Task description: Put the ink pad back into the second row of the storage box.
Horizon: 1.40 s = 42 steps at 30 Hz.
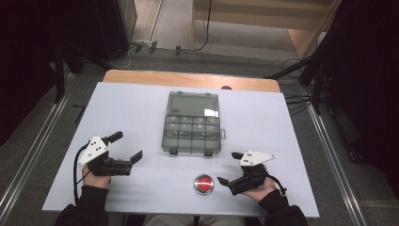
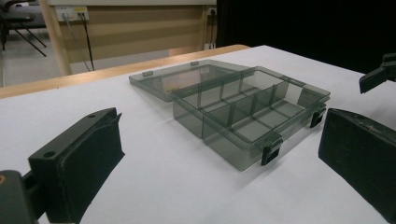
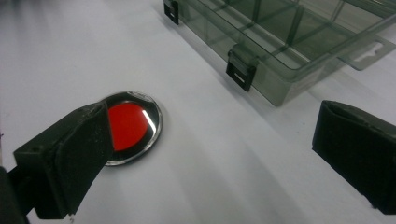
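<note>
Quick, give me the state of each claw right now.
Left claw: open, holding nothing, pointing at the open compartment box.
Right claw: open, holding nothing, beside the red disc.

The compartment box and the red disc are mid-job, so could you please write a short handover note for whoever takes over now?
Left hand-held gripper: open, holding nothing, left of the box.
Right hand-held gripper: open, holding nothing, just right of the red disc.
Compartment box: mid-table, lid folded back, compartments look empty.
Done: box is open.
Left: probably pick up the disc and place it in a compartment.
</note>
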{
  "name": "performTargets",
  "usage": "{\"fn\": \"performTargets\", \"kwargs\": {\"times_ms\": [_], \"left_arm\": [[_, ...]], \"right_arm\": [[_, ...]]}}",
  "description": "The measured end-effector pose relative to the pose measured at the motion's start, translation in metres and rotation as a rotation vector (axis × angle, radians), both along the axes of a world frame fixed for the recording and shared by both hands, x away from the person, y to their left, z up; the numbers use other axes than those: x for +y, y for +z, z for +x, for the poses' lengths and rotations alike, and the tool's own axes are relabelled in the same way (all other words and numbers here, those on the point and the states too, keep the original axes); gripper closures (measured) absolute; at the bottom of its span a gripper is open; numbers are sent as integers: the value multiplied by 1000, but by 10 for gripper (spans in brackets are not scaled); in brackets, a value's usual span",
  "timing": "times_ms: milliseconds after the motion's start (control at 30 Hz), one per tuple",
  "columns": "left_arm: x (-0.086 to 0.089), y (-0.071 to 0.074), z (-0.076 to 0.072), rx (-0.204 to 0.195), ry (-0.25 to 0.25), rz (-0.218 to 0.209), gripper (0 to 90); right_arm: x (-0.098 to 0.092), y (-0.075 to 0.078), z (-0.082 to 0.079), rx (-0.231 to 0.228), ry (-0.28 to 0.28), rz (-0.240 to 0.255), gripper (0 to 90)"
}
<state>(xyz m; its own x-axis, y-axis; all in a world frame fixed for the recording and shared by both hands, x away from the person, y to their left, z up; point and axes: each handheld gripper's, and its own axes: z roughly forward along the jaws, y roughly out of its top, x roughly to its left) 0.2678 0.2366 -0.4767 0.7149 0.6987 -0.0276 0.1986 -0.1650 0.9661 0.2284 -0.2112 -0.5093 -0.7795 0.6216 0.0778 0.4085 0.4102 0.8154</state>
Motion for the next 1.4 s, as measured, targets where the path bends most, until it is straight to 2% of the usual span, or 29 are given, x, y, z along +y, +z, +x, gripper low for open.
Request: {"fn": "performTargets", "kwargs": {"times_ms": [200, 633, 800, 1000, 1200, 1400], "left_arm": [[0, 0, 0, -1, 0, -1, 0], [1, 0, 0, 3, -1, -7, 0], [1, 0, 0, 3, -1, -7, 0], [1, 0, 0, 3, -1, -8, 0], [0, 0, 0, 3, -2, -8, 0], [0, 0, 0, 3, -1, -7, 0]], "right_arm": [[14, 0, 1, 3, 46, -19, 0], [33, -2, -1, 25, 106, -54, 0], [46, 0, -5, 32, 150, -53, 0], [59, -4, -7, 59, 193, -101, 7], [65, -7, -8, 70, 221, -141, 67], [66, -8, -8, 71, 236, -157, 142]]}}
